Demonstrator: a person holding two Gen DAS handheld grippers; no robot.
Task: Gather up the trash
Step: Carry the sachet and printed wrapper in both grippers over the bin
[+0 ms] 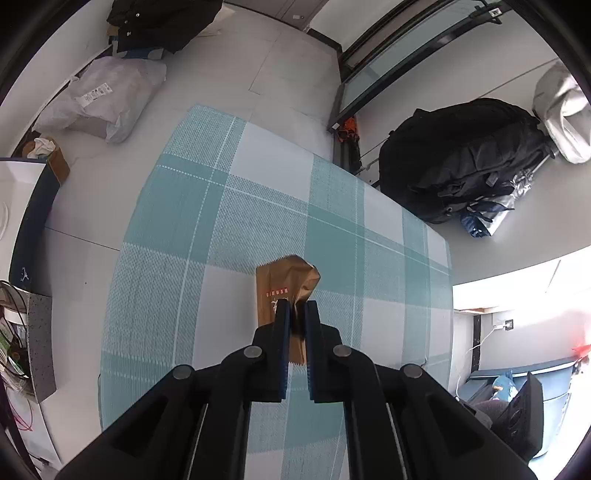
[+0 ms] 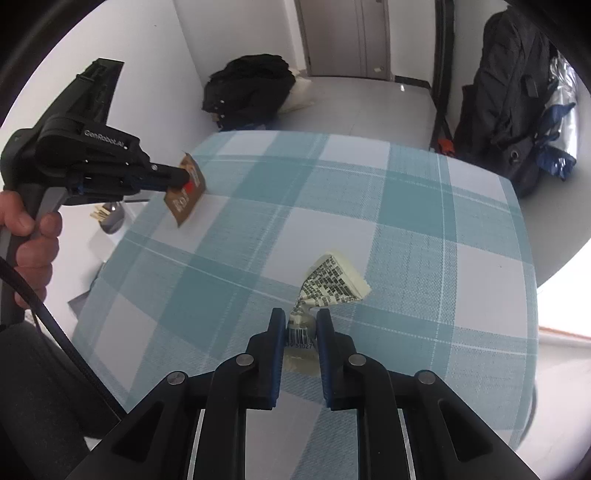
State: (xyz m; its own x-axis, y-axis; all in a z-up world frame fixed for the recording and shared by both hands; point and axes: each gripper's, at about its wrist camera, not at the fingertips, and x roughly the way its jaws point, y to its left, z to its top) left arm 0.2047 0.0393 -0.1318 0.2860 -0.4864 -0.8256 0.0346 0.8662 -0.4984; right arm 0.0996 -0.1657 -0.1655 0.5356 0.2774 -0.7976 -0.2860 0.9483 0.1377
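Observation:
My left gripper is shut on a brown paper wrapper with red print and holds it above the teal checked tablecloth. The same gripper and brown wrapper show at the left of the right wrist view, over the table's left edge. My right gripper is shut on a crumpled cream wrapper with black print and a barcode, whose far end lies on or just above the cloth.
A black backpack and a grey bundle lean against the wall right of the table. A white plastic bag and dark clothing lie on the floor beyond. A cup with sticks stands left of the table.

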